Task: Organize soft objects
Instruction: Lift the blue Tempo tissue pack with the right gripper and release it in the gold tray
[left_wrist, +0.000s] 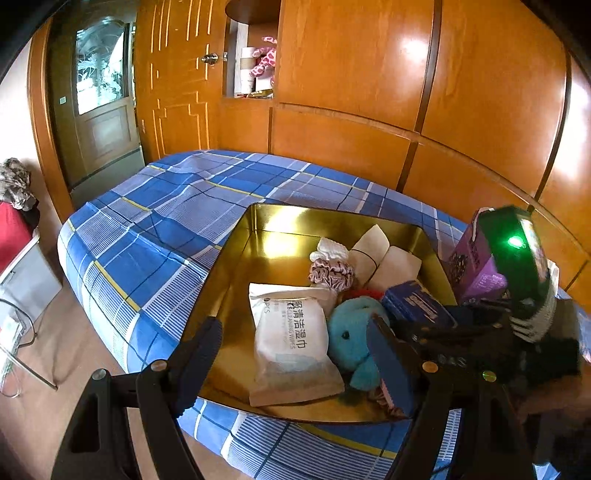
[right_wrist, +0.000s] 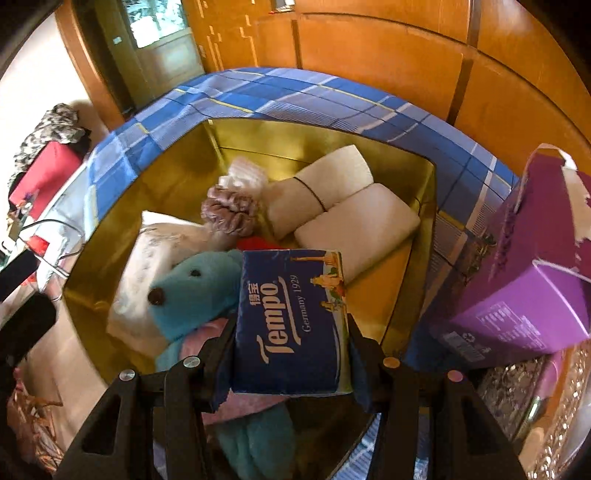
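Mostly soft, glossy tissue pack (right_wrist: 291, 325)

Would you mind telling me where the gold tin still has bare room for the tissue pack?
The gold tin is bare along its far-left part, between the wall and the wet wipes pack and scrunchies. The near-right is crowded: teal plush, cream rolls. The right gripper holds the tissue pack.

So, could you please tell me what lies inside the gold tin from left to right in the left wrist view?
White wipes pack → teal plush bear → blue tissue pack, held in the right gripper.
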